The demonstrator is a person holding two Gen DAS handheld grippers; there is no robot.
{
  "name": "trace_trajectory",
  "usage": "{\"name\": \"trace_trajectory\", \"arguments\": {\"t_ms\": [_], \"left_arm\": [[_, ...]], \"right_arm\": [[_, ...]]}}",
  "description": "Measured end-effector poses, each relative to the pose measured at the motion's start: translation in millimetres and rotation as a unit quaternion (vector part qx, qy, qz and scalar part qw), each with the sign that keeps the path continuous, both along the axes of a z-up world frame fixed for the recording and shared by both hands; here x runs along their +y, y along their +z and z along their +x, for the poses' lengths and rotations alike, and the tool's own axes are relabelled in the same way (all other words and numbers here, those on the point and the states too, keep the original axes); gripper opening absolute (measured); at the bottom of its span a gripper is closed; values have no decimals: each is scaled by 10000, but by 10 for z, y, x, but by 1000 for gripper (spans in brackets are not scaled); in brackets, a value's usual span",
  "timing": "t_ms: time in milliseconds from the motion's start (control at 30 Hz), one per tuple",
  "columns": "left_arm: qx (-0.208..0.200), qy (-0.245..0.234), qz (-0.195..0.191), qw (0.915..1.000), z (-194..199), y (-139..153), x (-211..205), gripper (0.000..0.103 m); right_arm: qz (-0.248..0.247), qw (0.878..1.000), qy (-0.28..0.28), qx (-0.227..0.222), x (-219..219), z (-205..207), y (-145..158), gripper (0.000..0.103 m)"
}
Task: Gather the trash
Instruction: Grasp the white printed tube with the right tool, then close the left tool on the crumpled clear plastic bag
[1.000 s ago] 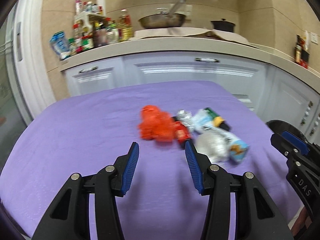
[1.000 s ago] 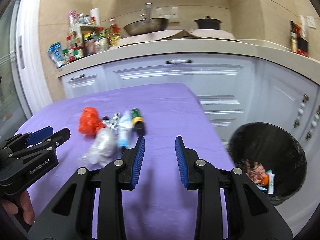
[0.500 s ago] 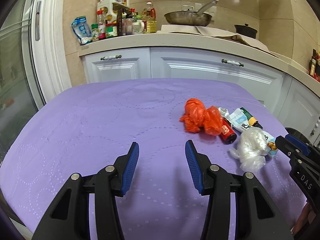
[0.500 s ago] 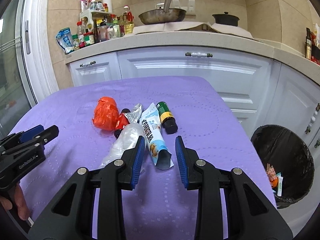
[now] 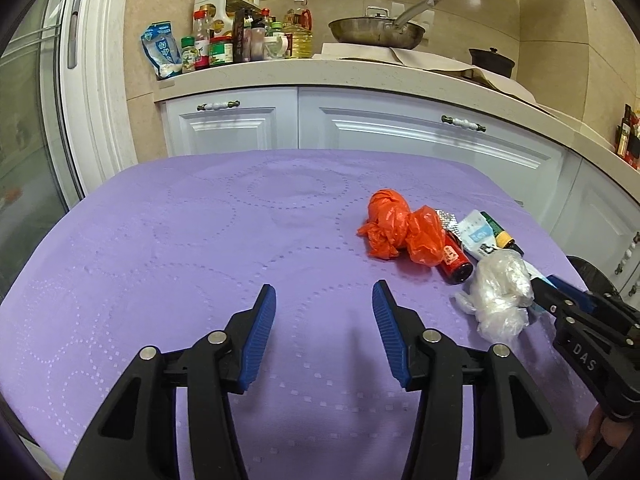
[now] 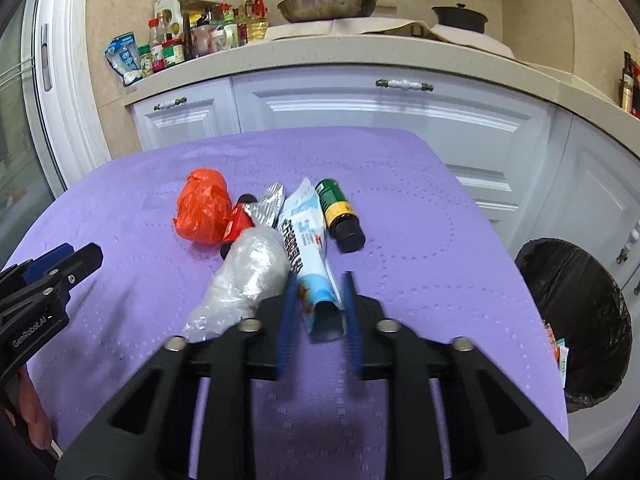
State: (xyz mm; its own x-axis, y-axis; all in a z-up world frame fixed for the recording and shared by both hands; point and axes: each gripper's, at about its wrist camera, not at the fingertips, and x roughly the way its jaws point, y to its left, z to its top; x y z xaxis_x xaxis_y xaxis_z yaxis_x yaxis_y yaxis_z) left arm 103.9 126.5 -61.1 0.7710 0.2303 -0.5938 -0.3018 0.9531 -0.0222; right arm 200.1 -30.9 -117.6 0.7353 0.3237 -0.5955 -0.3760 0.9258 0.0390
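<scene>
trash lay clustered on the purple cloth (image 6: 400, 240) of the table, toward its right side, with a black-lined bin (image 6: 576, 320) on the floor just beyond that edge. the left gripper (image 5: 324, 312) hovered over bare cloth, jaws opening and empty. the right gripper (image 6: 320, 300) was closing, blurred, around the near end of a white-and-blue packet (image 6: 308, 248). beside the packet lay a clear bag (image 6: 248, 276), an orange bag (image 6: 204, 212), a dark bottle (image 6: 340, 216), a red bottle (image 5: 454, 258) and a foil scrap (image 6: 270, 208).
</scene>
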Motion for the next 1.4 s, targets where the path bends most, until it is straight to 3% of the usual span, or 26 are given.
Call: {"name": "trace_trajectory", "arguments": {"t_ms": [200, 533, 800, 1000, 1100, 1200, 1400], "left_arm": [[2, -125, -12, 9999, 11, -5, -89, 52], [-15, -460, -92, 9989, 35, 17, -335, 53], [-24, -983, -55, 9951, 158, 18, -761, 58], [189, -1142, -26, 9933, 298, -92, -957, 58], [272, -1172, -13, 9927, 339, -140, -1014, 51], [367, -1204, 40, 9920, 365, -184, -1051, 34], [296, -1222, 118, 9920, 327, -187, -1082, 22]], "right_arm": [[-18, 9999, 76, -139, 21, -64, 7, 8], [129, 9977, 23, -669, -86, -246, 250, 6], [201, 9962, -360, -773, -471, -344, 288, 7], [257, 9948, -678, -720, -791, -356, 237, 7], [287, 9942, -779, -689, -905, -350, 208, 7], [324, 9937, -845, -667, -991, -350, 182, 7], [373, 9927, -913, -693, -1063, -368, 164, 7]]}}
